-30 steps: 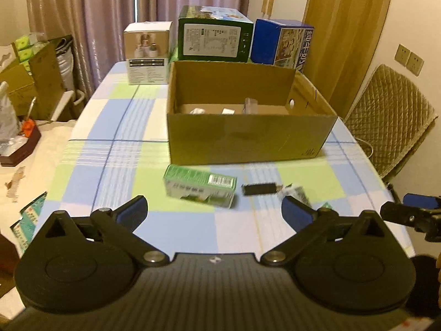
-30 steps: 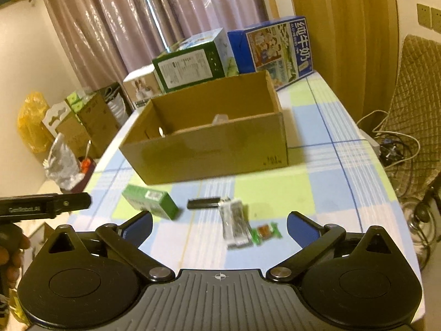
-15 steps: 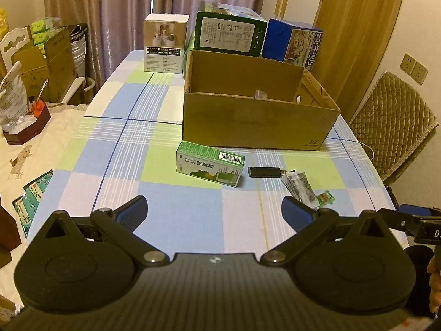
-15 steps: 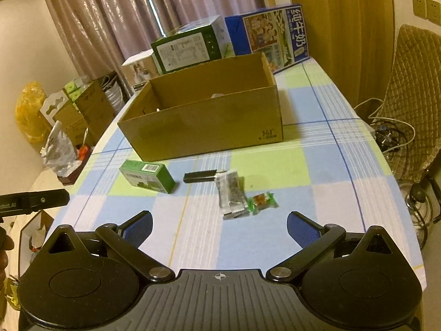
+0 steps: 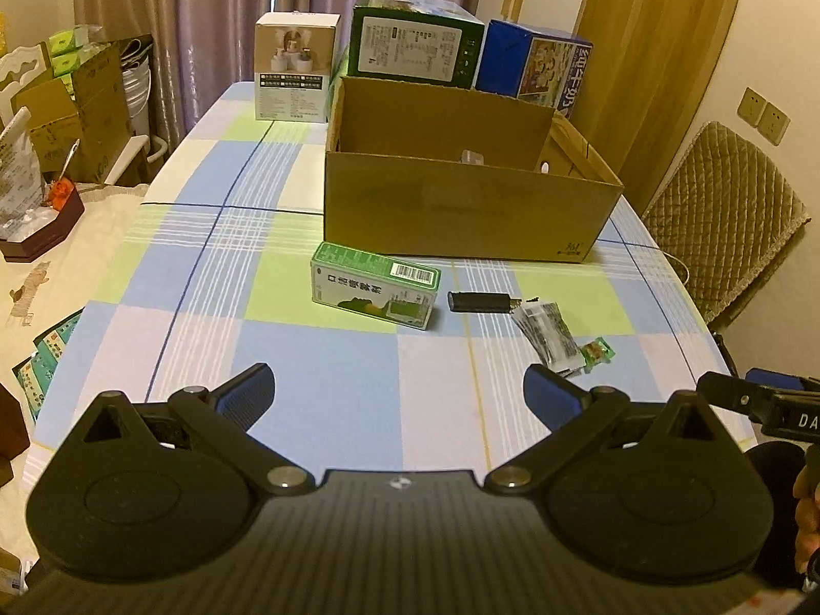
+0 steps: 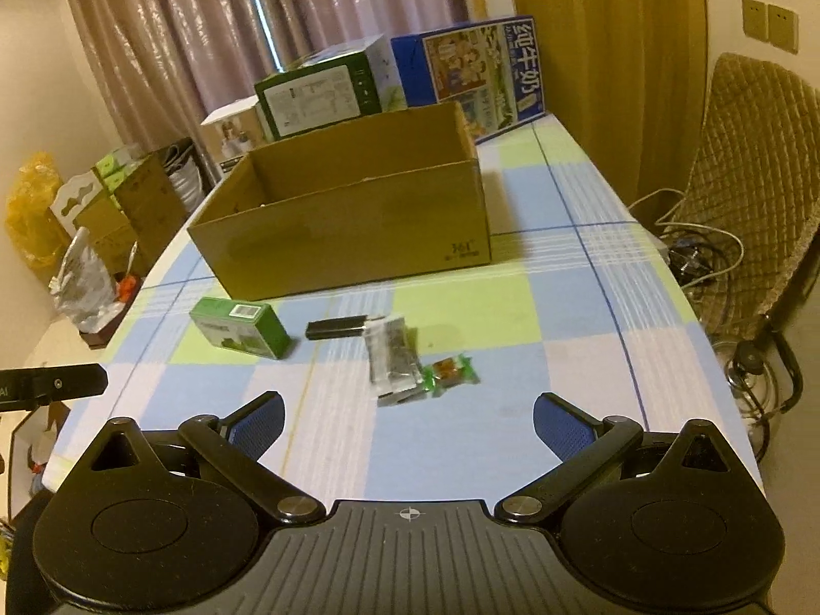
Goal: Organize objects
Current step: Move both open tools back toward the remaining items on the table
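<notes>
Far left, off the table edge: stacked brown cartons (image 5: 72, 113) and a crinkled plastic bag (image 6: 84, 277).

On the checked tablecloth (image 5: 318, 389), near side, left to right: a green carton (image 5: 374, 286) lying flat, barcode up; just beside it a black USB stick (image 5: 479, 302), its metal end touching or nearly touching a grey foil sachet (image 5: 548, 335); then a small green-wrapped sweet (image 5: 597, 352) against the sachet's lower corner. All four well apart from both claws.

Behind them, an open cardboard box (image 5: 461, 215), upright, flaps gone; something small and pale inside near the back wall, too blurred to name. Beyond it, a white product box (image 5: 294, 72), a dark green box (image 5: 415, 41) and a blue milk carton case (image 5: 538, 69) in a row along the far end.

Left gripper (image 5: 398, 397): blue pads spread wide, nothing between, low over the near table edge. Right gripper (image 6: 409, 423): likewise gaping and bare, pointed at the sachet and sweet.

Far right: a quilted chair (image 6: 753, 195), cables on the floor beneath.
</notes>
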Motion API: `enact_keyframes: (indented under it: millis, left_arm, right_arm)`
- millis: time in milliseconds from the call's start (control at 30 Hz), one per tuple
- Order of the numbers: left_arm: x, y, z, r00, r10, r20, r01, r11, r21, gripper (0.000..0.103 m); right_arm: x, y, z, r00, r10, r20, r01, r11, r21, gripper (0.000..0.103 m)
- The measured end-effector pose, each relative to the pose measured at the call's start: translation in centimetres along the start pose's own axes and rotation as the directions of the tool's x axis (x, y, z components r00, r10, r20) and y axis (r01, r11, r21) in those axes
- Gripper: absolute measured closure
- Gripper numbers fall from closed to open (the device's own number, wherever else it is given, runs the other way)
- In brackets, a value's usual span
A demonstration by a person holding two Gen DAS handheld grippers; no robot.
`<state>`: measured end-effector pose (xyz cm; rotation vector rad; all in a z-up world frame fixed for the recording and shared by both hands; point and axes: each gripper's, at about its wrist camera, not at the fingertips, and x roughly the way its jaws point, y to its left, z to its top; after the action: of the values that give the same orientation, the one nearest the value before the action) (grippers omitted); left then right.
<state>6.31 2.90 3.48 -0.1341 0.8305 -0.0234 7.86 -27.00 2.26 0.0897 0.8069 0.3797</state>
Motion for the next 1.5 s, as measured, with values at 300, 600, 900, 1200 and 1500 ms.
enact_keyframes:
  millis: [300, 600, 900, 1200, 1500]
  left_arm:
    - [1.4, -1.3, 0.0, 1.0, -0.01, -0.026, 0.01, 1.0, 0.022, 0.001]
    - [2.6, -1.8, 0.1, 0.999, -0.014, -0.046, 0.015, 0.999, 0.033, 0.001]
    - [4.2, -1.7, 0.2, 0.998, -0.009, -0.065, 0.011, 0.999, 0.032, 0.001]
    - [6.7, -2.7, 0.4, 0.996, -0.019, -0.082, 0.023, 0.999, 0.047, 0.002]
    - [9.6, -3.3, 1.0, 0.994, -0.029, -0.109, 0.034, 0.998, 0.049, 0.002]
  right_arm:
    - [0.4, -1.0, -0.3, 1.0, -0.01, -0.013, 0.01, 1.0, 0.014, 0.002]
    - [1.3, -1.6, -0.3, 0.999, -0.008, -0.034, 0.009, 1.0, 0.019, 0.002]
    - [2.6, -2.1, -0.6, 0.998, -0.001, -0.056, 0.002, 1.0, 0.032, 0.014]
    - [4.4, -3.2, -0.9, 0.996, -0.021, -0.086, 0.026, 0.998, 0.055, 0.03]
    - [8.0, -3.6, -0.3, 0.993, 0.011, -0.118, -0.003, 0.998, 0.068, 0.058]
